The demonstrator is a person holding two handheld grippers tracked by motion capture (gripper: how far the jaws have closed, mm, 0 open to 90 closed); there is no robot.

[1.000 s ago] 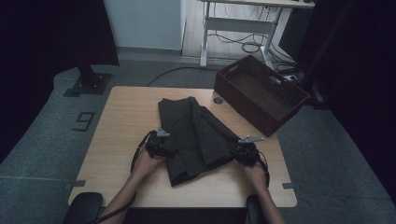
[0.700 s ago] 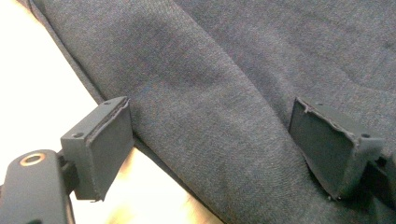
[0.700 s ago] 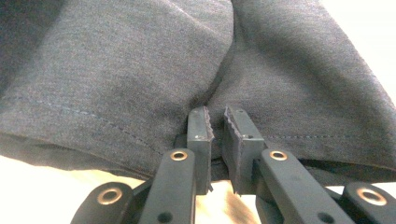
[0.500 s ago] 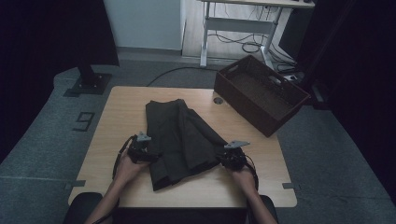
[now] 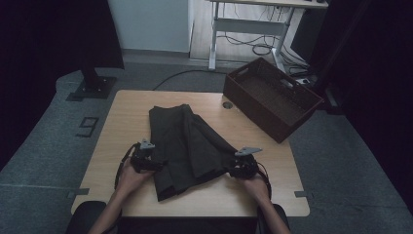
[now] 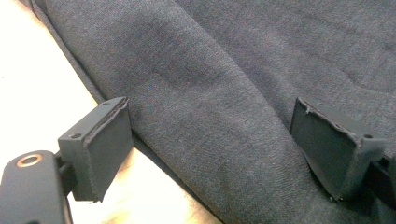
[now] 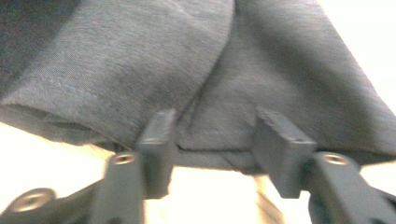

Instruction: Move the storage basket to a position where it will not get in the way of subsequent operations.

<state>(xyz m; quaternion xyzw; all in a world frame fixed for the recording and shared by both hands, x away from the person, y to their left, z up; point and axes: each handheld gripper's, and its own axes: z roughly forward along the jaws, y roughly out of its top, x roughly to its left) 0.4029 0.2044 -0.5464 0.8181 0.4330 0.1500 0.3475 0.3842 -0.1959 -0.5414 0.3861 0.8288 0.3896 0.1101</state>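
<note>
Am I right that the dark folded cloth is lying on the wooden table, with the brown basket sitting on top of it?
Not quite. The dark folded cloth does lie on the wooden table, but the brown basket is not on top of it. It sits apart from the cloth at the table's far right corner, as the high view shows.

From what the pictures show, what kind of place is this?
Probably a recording room or lab, not a home. A small wooden table stands on grey floor carpet, dark curtains hang around it, and a desk frame with loose cables stands behind. A dark cloth and a brown basket lie ready.
</note>
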